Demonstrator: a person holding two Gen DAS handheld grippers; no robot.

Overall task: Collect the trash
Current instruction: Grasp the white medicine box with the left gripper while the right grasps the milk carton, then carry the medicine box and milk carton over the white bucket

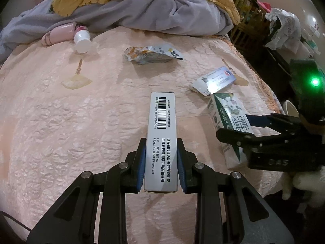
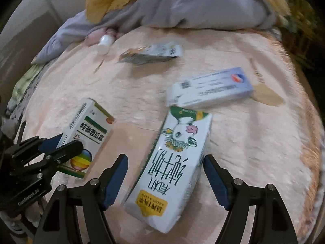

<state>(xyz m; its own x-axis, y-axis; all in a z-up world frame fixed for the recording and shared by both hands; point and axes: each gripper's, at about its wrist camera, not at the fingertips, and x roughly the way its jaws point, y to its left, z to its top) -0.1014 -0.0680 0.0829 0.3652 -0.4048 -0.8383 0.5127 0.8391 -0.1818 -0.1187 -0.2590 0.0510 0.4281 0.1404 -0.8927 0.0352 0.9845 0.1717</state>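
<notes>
2 tongs are working over a pink bedspread point(image 1: 71, 122) strewn with trash. From the left wrist view, the left tongs point(image 1: 161, 158) are clamping a long medicine box point(image 1: 161, 122) by its near end, its long axis running straight ahead along the fingers. Off to the right, the right tongs point(image 1: 251, 130) are reaching around a milk carton point(image 1: 227, 118), close to the bed's right edge point(image 1: 270, 99). Farther off are lying a blue pill box point(image 1: 218, 80), a crumpled snack pouch point(image 1: 152, 53) and a white bottle point(image 1: 82, 39) against the grey blanket point(image 1: 142, 14).

From the right wrist view, the right tongs point(image 2: 165, 174) are standing wide, the milk carton point(image 2: 172, 166) lying between the fingers and touching neither. Its long axis is pointing forward, tilted slightly right, so closing should catch its narrow sides. The left tongs point(image 2: 61, 146) are holding the medicine box point(image 2: 87, 134) just beside it, leaving little room on that side; the blue pill box point(image 2: 211, 89) is touching the carton's far end. Open bedspread point(image 2: 254, 142) is lying to the right.
</notes>
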